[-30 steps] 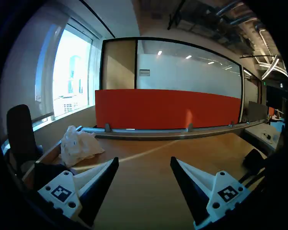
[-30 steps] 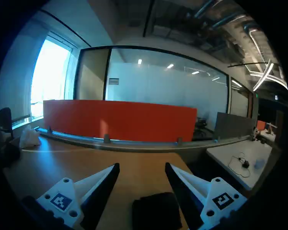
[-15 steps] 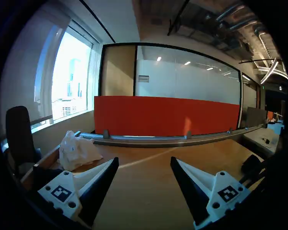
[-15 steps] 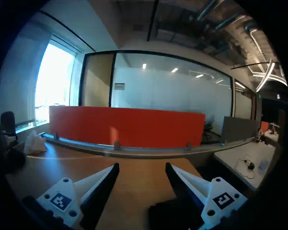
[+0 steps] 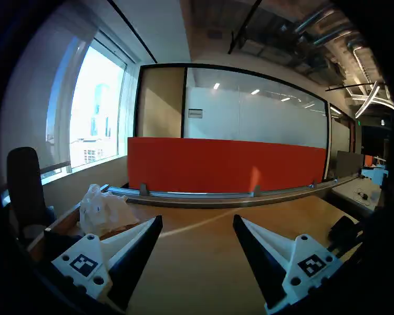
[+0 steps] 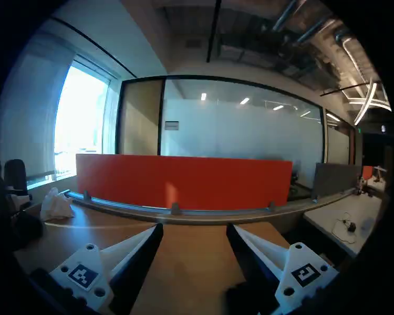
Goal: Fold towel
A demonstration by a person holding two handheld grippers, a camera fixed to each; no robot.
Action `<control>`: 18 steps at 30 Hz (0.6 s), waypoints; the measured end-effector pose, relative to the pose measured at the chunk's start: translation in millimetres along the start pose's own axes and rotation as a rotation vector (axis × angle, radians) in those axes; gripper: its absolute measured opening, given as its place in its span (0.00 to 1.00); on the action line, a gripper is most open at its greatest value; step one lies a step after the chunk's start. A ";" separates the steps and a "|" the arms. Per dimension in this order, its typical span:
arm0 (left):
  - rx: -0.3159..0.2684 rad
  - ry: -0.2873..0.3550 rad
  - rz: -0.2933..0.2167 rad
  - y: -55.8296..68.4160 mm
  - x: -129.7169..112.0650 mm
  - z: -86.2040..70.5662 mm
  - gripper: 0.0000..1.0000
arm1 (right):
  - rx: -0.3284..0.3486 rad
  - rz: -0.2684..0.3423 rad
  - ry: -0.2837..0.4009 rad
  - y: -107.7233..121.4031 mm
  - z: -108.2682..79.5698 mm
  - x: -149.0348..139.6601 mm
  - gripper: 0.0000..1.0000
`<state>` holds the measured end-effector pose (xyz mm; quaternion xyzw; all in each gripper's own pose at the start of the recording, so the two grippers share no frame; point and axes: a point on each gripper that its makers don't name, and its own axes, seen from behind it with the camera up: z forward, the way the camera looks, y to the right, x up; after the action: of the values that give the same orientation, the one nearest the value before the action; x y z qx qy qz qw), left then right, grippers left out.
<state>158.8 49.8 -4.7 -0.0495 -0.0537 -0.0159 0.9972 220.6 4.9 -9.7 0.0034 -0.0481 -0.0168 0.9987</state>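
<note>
A dark cloth (image 6: 238, 297), likely the towel, lies on the wooden table (image 6: 192, 262) at the bottom of the right gripper view, mostly hidden behind my right finger. My right gripper (image 6: 194, 226) hangs open above the table, with the cloth below and right of its tips and nothing between them. In the left gripper view my left gripper (image 5: 197, 218) is open over bare wood (image 5: 197, 262), holding nothing. A dark shape (image 5: 345, 231) sits at the table's right edge there; I cannot tell what it is.
A crumpled white bag (image 5: 100, 210) (image 6: 54, 206) lies at the table's left side. An orange partition (image 5: 223, 163) (image 6: 181, 181) on a metal rail closes the far edge. A dark chair (image 5: 23, 184) stands by the window. A white desk (image 6: 344, 220) is at right.
Both views have tilted upward a little. In the right gripper view the dark cloth has slid down to the bottom edge, and the scene has shifted right. Both grippers stay open.
</note>
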 end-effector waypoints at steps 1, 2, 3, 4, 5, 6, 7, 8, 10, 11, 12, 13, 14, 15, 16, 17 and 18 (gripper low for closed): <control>-0.001 0.001 -0.002 0.1 0.5 -0.1 1.00 | 0.001 0.003 0.001 -2.7 0.2 0.9 0.93; -0.002 0.003 -0.004 0.1 1.0 -0.3 1.00 | 0.003 0.007 0.002 -5.7 0.5 1.8 0.93; -0.003 0.003 -0.003 0.1 1.0 -0.3 1.00 | 0.005 0.010 0.002 -8.2 1.0 1.7 0.93; -0.004 0.001 -0.002 -0.1 0.9 -0.4 1.00 | 0.007 0.012 0.002 -10.5 1.6 1.0 0.93; -0.005 0.000 0.000 -0.3 0.7 -0.4 1.00 | 0.010 0.015 0.002 -13.1 2.4 0.3 0.93; -0.005 0.001 0.004 -0.3 1.0 -0.4 1.00 | 0.012 0.016 0.001 -14.8 2.9 -0.3 0.93; -0.005 0.002 0.008 -0.1 1.5 -0.3 1.00 | 0.013 0.017 0.000 -16.1 3.3 -0.7 0.93; -0.006 0.004 0.013 0.1 2.1 -0.3 1.00 | 0.014 0.017 -0.002 -17.7 3.8 -1.3 0.93; -0.007 0.009 0.018 1.3 3.1 -0.3 1.00 | 0.008 0.019 0.000 -18.4 5.0 -0.2 0.93; -0.008 0.012 0.020 2.0 3.7 -0.3 1.00 | 0.004 0.020 0.002 -18.6 5.7 0.6 0.93; -0.010 0.013 0.020 2.5 3.7 -0.1 1.00 | 0.001 0.022 0.004 -19.4 6.1 1.9 0.93; -0.011 0.014 0.020 3.0 3.4 0.1 1.00 | -0.002 0.024 0.006 -20.5 6.3 3.5 0.93; -0.012 0.014 0.019 3.6 3.2 0.4 1.00 | -0.005 0.026 0.009 -21.8 6.5 5.2 0.93; -0.011 0.016 0.019 3.4 2.8 0.7 1.00 | -0.002 0.026 0.010 -24.2 6.6 6.4 0.93; -0.009 0.017 0.019 2.9 2.4 0.9 1.00 | 0.004 0.024 0.010 -27.1 6.8 7.4 0.93; -0.006 0.019 0.019 2.4 1.9 1.2 1.00 | 0.012 0.022 0.011 -30.5 6.9 8.4 0.93; -0.003 0.020 0.021 1.9 1.5 1.6 1.00 | 0.018 0.018 0.010 -33.3 7.2 9.4 0.93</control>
<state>160.1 51.8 -3.1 -0.0511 -0.0431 -0.0062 0.9977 228.1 -28.7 -2.0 0.0119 -0.0433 -0.0073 0.9990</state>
